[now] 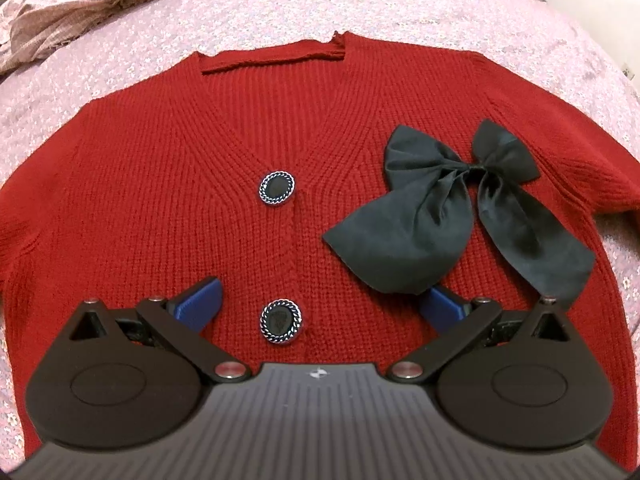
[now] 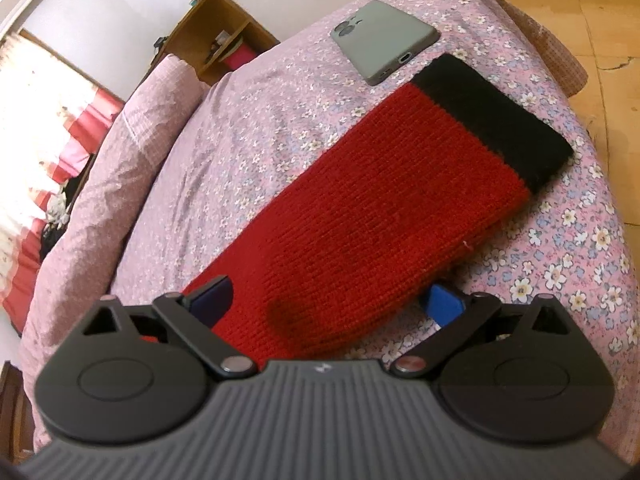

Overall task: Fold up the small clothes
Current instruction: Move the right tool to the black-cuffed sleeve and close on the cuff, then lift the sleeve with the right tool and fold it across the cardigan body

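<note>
Cardigan [image 1: 200, 168], red knit, lies flat and face-up on the floral bed [image 1: 400, 12], with a black bow [image 1: 440, 208] beside its upper button [image 1: 277, 189]. Left tongs [image 1: 320, 304] hover released above the lower button [image 1: 279, 321]. Right tongs [image 2: 326, 300] are spread wide astride the cardigan's black-cuffed sleeve [image 2: 380, 208]; a phone [image 2: 384, 38] lies just beyond the cuff.

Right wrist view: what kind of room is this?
Most likely a bedroom: the red cardigan lies on a bed with a floral sheet, a rumpled quilt alongside, and a wooden shelf against the wall.

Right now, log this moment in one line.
cardigan flat on bed | left hand-held gripper open above buttons | right hand-held gripper open over sleeve
</note>
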The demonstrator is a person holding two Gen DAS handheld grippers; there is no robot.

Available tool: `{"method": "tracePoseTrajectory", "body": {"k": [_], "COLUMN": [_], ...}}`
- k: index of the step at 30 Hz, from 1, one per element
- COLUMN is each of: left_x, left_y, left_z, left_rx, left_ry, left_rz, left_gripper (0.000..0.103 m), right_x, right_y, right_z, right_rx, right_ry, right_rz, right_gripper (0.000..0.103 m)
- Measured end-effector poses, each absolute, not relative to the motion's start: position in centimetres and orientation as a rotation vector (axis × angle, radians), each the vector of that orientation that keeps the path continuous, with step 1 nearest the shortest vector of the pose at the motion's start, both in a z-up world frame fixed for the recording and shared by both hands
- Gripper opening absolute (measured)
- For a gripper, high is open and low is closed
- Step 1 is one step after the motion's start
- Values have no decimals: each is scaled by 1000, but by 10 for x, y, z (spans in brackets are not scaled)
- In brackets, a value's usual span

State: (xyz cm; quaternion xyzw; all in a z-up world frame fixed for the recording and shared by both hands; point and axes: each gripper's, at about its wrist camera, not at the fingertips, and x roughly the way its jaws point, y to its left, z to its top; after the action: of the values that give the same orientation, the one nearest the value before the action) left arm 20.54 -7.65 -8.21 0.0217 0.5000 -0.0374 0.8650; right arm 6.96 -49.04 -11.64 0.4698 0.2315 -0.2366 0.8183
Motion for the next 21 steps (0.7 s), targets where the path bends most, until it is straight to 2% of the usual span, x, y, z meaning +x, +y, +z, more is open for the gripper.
{"method": "tracePoseTrajectory", "body": {"k": [2,4,8,11,12,13,15,18,21], "left_x": [205,203,203,203,203,203,202,199,196], "left_y": [-76,-76,-76,-75,-75,-75,-75,-73,-70], "left_z": [-81,-80,-79,-78,-78,-77,-77,-74,-72], "left_rx": [46,48,46,47,47,49,51,37,24], "left_ry": [1045,1046,1051,1053,1053,1054,1055,1054,1050], "left_rz": [-79,-81,-84,-88,-88,-88,-90,-88,-89], "left_gripper": [103,103,103,103,103,103,103,103,103], "right_x": [68,65,61,61,61,63,64,64,64], "right_y": [-491,-491,-494,-499,-499,-500,-502,-499,-492], "right_z": [-116,-114,-112,-113,-113,-113,-113,-105,-90], "right_rx": [1018,1023,1029,1034,1028,1018,1016,978,897], "right_ry": [487,484,454,452,451,448,456,432,399], "right_rz": [-511,-530,-513,-494,-494,-489,-484,-450,-418], "right_gripper": [97,87,76,62,51,35,21,15,14]}}
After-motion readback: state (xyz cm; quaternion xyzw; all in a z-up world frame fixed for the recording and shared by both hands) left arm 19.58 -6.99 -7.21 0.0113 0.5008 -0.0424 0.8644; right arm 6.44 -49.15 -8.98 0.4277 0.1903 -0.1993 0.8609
